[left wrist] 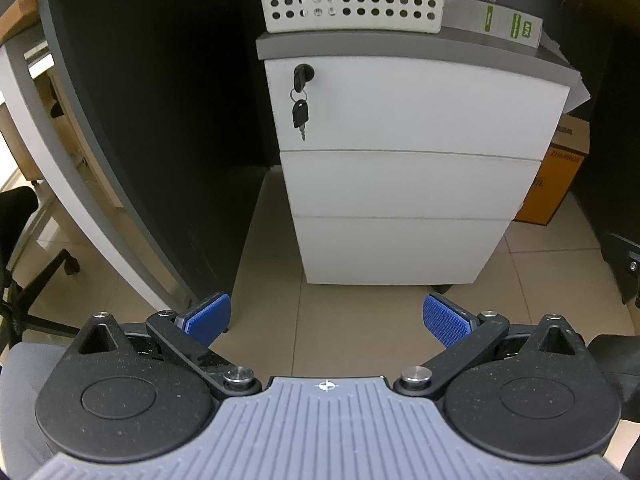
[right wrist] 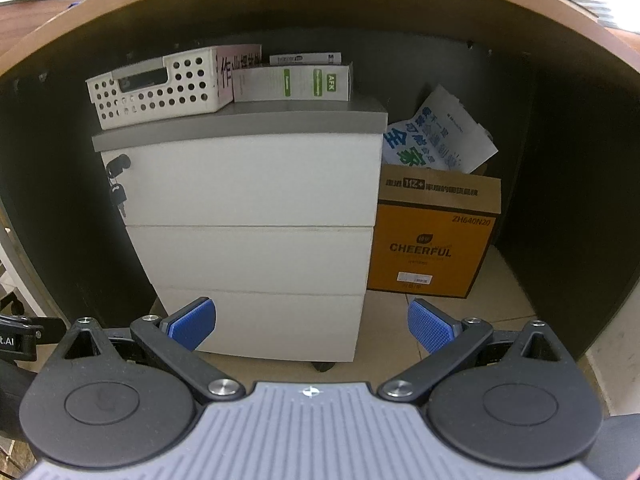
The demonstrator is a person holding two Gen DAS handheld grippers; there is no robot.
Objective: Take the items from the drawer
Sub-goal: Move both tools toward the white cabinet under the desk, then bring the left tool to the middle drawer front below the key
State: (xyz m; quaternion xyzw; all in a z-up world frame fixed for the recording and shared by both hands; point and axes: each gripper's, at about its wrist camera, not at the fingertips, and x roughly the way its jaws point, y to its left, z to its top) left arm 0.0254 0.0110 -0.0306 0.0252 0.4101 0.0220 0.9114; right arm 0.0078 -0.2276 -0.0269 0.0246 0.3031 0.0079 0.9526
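A white three-drawer cabinet (left wrist: 412, 176) with a grey top stands under a desk; it also shows in the right wrist view (right wrist: 252, 216). All three drawers are shut. A black key (left wrist: 300, 114) hangs from the lock at the top drawer's upper left, also seen in the right wrist view (right wrist: 119, 194). My left gripper (left wrist: 326, 322) is open and empty, held back from the cabinet's front above the floor. My right gripper (right wrist: 312, 326) is open and empty, also back from the cabinet, facing its lower drawer.
A white perforated basket (left wrist: 352, 0) and white-green boxes (left wrist: 496, 20) sit on the cabinet top. An orange cardboard box (right wrist: 430, 244) with a printed bag (right wrist: 438, 138) on it stands right of the cabinet. The desk's dark panel (left wrist: 160, 120) is on the left, with an office chair base (left wrist: 36, 280).
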